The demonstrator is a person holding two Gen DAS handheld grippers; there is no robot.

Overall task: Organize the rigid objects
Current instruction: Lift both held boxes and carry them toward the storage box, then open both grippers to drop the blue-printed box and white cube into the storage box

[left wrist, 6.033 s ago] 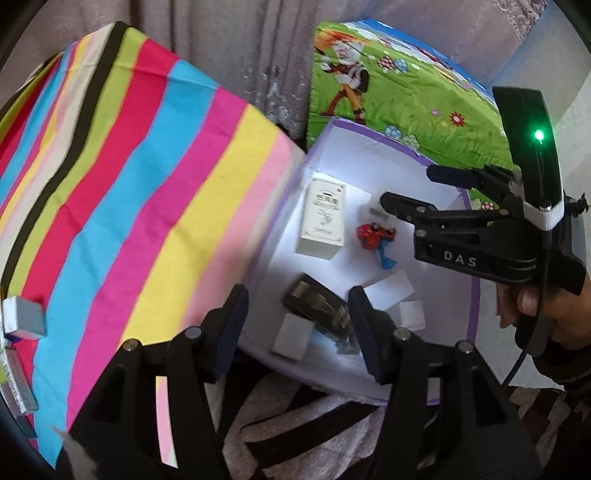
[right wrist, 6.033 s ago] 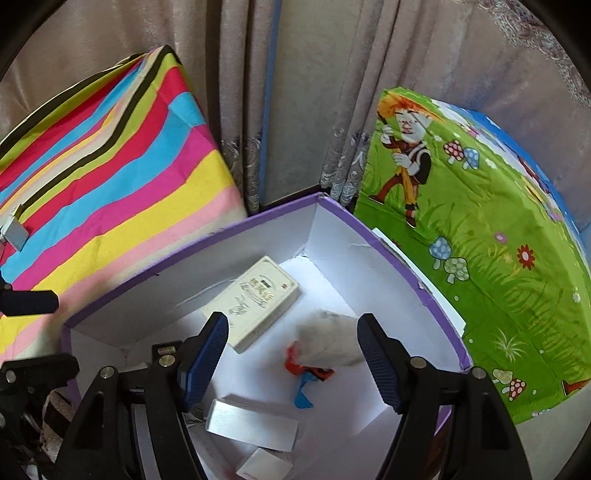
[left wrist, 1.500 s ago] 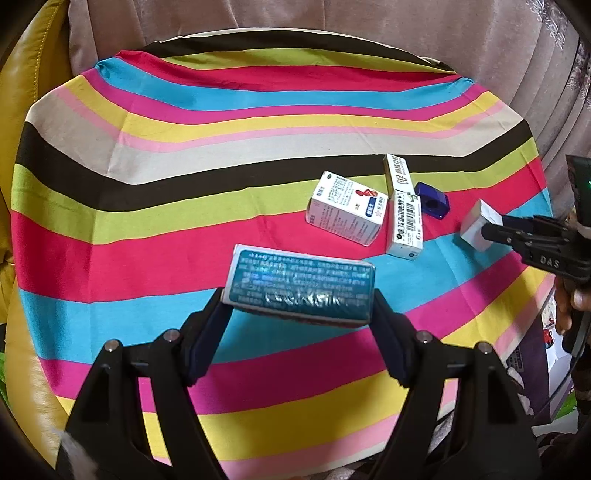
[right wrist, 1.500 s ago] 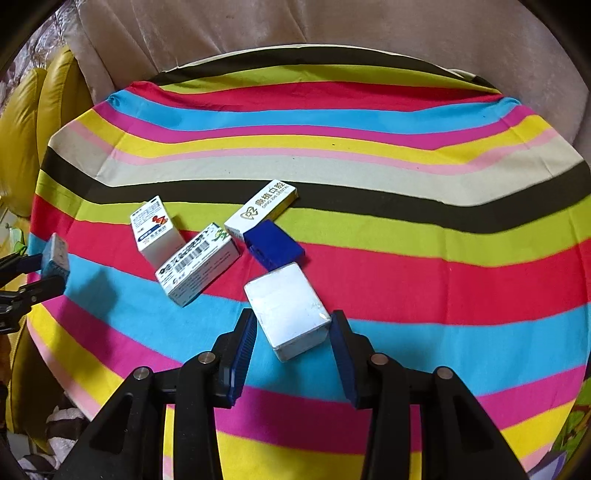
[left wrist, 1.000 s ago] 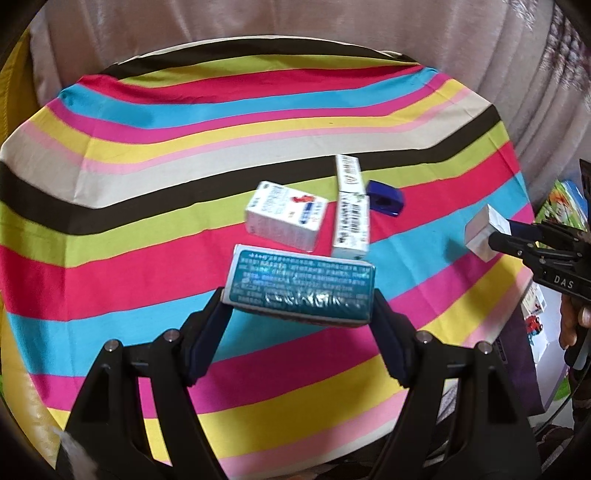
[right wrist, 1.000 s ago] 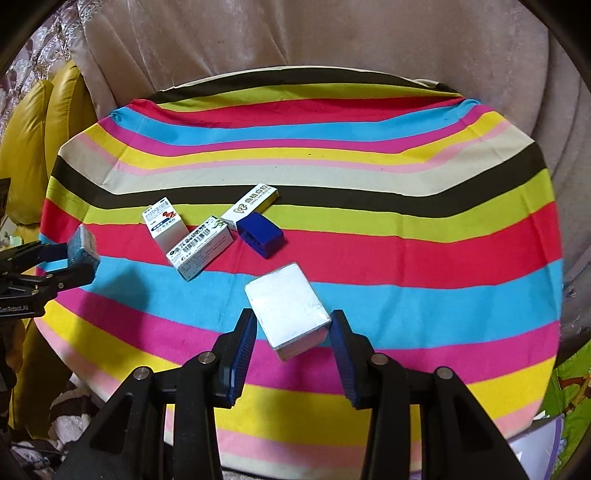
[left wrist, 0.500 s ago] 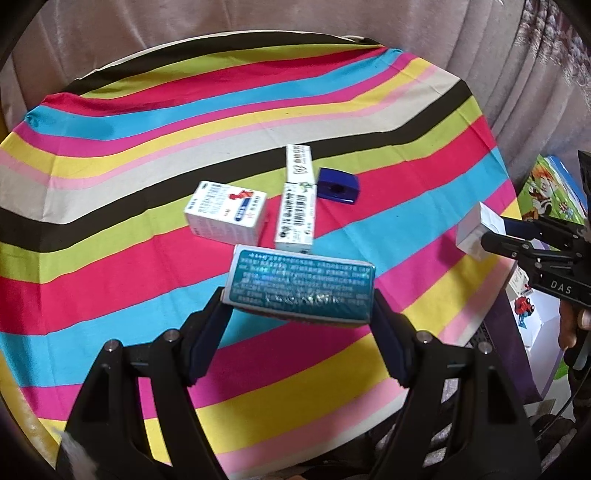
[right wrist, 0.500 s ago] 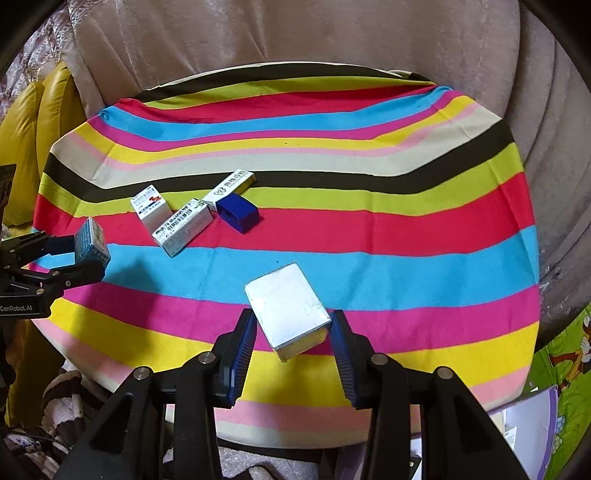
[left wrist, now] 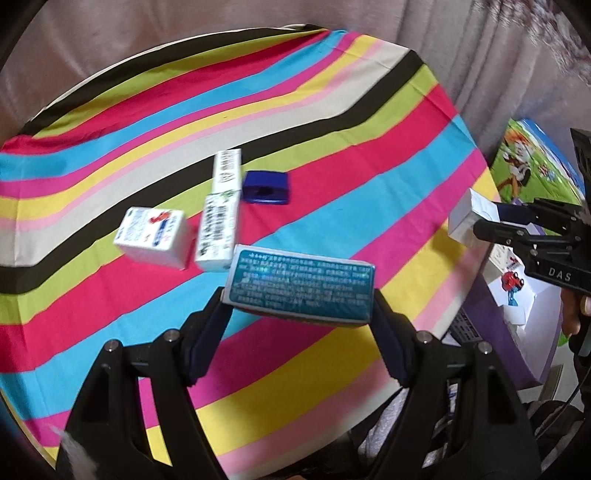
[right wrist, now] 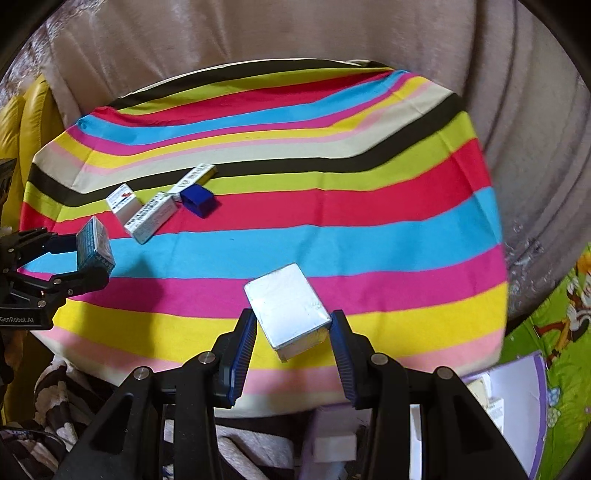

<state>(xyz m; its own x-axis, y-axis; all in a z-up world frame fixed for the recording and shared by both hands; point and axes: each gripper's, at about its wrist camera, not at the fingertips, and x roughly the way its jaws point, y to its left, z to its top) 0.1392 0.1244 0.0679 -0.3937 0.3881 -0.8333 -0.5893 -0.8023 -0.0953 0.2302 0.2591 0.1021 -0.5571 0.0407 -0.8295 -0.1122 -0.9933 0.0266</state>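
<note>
My left gripper [left wrist: 299, 317] is shut on a teal box [left wrist: 301, 288] and holds it above the striped table's near edge; it also shows in the right wrist view [right wrist: 94, 251]. My right gripper [right wrist: 293, 332] is shut on a silver-white box [right wrist: 286, 312], seen at the right of the left wrist view [left wrist: 467, 223]. On the striped cloth [left wrist: 332, 110] lie a white box with a red mark [left wrist: 153, 236], two long white boxes [left wrist: 219, 225] and a small dark blue box [left wrist: 266, 187]. The purple-rimmed white box [left wrist: 491, 332] stands to the right below the table.
A green cartoon-print surface [right wrist: 565, 332] lies right of the purple-rimmed box, which holds a few items [left wrist: 511, 282]. Beige curtains [right wrist: 295, 33] hang behind the table. A yellow cushion [right wrist: 29, 122] is at the far left. A striped rug [right wrist: 55, 376] lies below the table edge.
Both grippers have pulled back and swung right with their boxes, from over the table's middle toward its near right edge. The purple-rimmed box has come into view. The boxes on the cloth have not moved.
</note>
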